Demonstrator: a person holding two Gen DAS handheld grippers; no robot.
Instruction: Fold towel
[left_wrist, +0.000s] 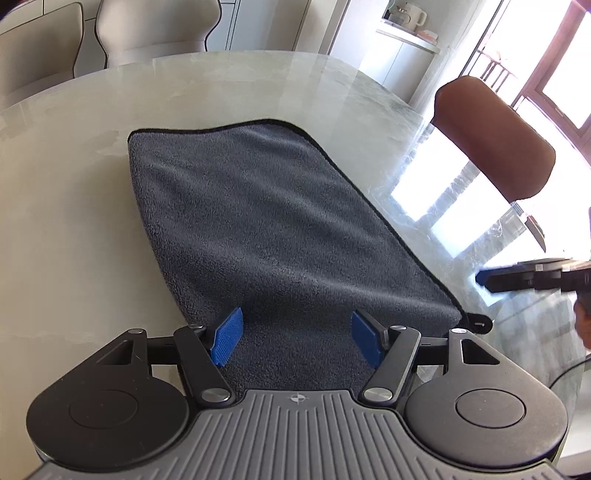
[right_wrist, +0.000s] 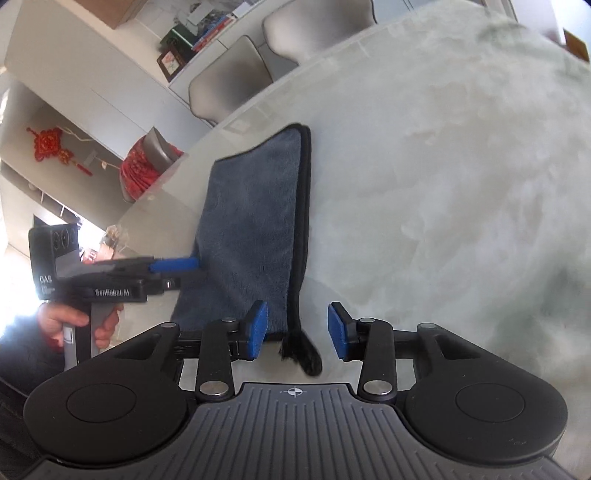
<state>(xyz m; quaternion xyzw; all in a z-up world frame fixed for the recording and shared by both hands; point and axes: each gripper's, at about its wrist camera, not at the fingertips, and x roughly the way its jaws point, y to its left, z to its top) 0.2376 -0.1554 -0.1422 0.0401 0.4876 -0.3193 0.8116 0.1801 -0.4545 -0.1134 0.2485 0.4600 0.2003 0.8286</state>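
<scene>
Your work surface is a glossy pale marble table (left_wrist: 92, 206), ringed by chairs, with cabinets and a bright window beyond. Bare tabletop surrounds the folded grey towel (left_wrist: 266, 229); its long axis runs away from the near edge. Left hand-held gripper (left_wrist: 297, 341): jaws spread over the towel's near end. Right hand-held gripper (right_wrist: 297, 328): jaws spread, straddling the towel's near corner loop (right_wrist: 303, 350).
</scene>
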